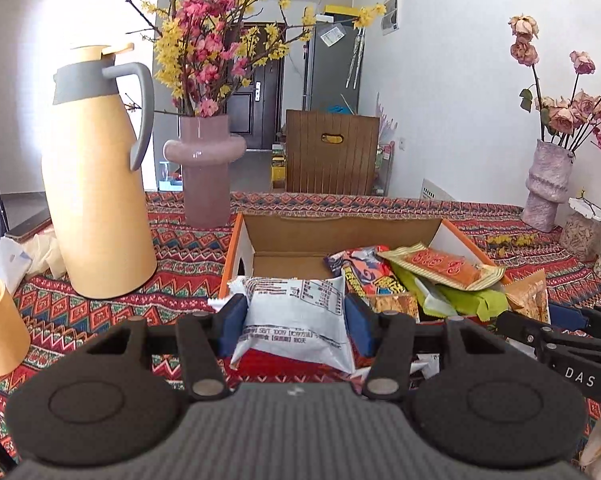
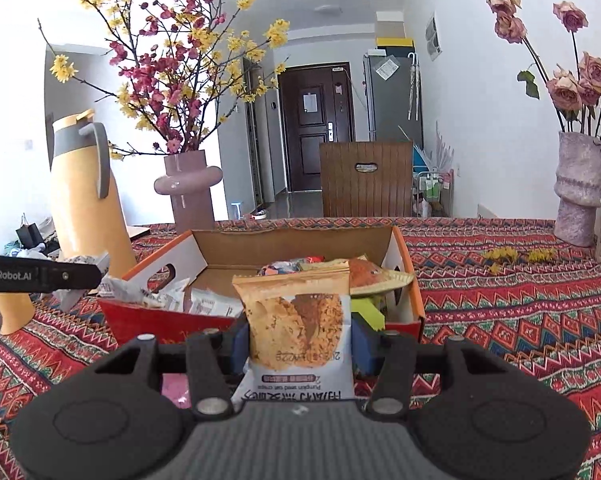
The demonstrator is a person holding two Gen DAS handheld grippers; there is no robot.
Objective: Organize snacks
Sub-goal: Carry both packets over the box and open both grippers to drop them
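Left wrist: box rim (image 1: 236, 248) beyond packet (image 1: 296, 320)

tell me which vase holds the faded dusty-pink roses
The rough, textured mauve vase at the right of the table. The smooth glossy pink vase with a ring collar on the left holds yellow and magenta blossom branches instead.

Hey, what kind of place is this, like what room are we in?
Most likely a home dining or living area. A table under a patterned cloth carries a flower vase and a thermos jug; beyond them stand a wooden chair, a fridge and a front door.
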